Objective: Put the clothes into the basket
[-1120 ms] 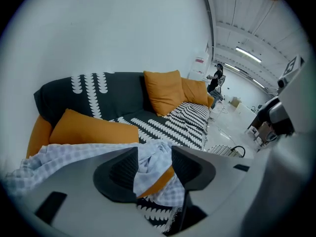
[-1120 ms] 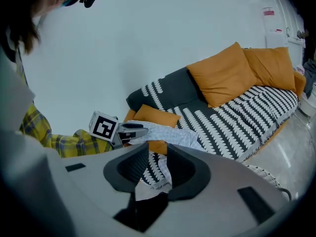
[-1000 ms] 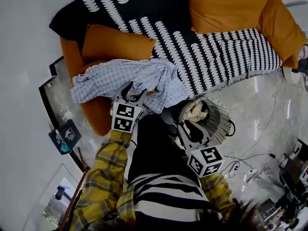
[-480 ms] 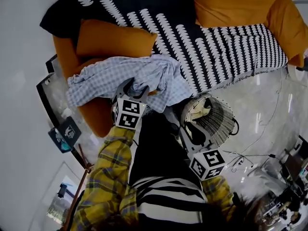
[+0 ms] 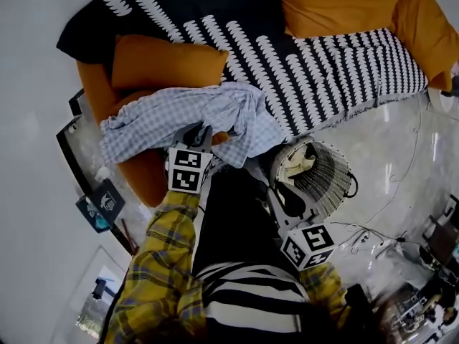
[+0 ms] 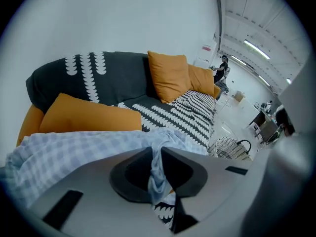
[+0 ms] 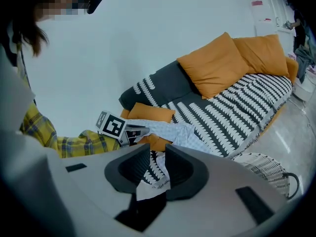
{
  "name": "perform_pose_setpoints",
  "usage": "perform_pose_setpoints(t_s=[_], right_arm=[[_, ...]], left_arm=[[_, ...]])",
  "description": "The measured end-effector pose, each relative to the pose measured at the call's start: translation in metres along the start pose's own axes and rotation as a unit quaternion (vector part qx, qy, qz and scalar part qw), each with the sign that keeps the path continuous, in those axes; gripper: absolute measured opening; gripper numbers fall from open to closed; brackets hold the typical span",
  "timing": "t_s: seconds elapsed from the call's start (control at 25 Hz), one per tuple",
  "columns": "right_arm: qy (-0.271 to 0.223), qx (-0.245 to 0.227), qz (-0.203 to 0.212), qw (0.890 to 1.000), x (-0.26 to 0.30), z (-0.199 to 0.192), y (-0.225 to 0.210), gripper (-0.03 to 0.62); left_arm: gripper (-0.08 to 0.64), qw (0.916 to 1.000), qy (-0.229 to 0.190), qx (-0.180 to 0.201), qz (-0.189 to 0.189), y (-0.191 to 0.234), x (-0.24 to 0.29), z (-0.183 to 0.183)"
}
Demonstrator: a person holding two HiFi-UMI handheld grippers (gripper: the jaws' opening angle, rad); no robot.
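Pale-blue checked shirt (image 5: 165,117), left of white wire basket (image 5: 338,174): left gripper (image 5: 201,130), jaws just closed, pinches one fold; best lifted high to clear its rim.

Orange cushion (image 5: 166,63) on black-white patterned throw (image 5: 323,77), cables (image 5: 369,233) on pale floor (image 5: 401,156)

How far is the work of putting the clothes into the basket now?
Done: some clothing already lies in the basket. In hand: the left tongs have just closed on the checked shirt on the sofa. Left: carrying it to the basket.
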State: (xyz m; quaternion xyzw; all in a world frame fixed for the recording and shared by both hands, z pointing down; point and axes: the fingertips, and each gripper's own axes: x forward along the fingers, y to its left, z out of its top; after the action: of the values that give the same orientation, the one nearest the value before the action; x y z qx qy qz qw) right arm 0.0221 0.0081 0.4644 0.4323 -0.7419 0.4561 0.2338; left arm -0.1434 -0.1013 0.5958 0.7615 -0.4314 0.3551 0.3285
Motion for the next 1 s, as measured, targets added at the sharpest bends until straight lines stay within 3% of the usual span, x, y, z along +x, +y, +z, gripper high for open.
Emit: perform_pose_setpoints(t_s=[0.24,0.48,0.76,1.0], right_arm=[[-0.016,0.006,-0.004,1.000,-0.022,0.003,-0.006,0.107],[-0.060,0.013,-0.008,0.998,-0.037,0.006,-0.005,0.107],[-0.108,0.027,-0.021,0.994,-0.076,0.001,-0.019,0.106],[-0.147,0.051,-0.044,0.987,-0.118,-0.012,-0.040,0.106]], left_arm=[[0.046,0.9983,-0.056,-0.013,0.007,-0.017,-0.032,0.022],[0.046,0.9892,-0.146,0.002,-0.005,-0.036,-0.075,0.080],[0.046,0.9806,-0.188,0.017,-0.052,-0.101,-0.111,0.111],[0.046,0.9706,-0.204,0.048,-0.118,-0.184,-0.137,0.119]])
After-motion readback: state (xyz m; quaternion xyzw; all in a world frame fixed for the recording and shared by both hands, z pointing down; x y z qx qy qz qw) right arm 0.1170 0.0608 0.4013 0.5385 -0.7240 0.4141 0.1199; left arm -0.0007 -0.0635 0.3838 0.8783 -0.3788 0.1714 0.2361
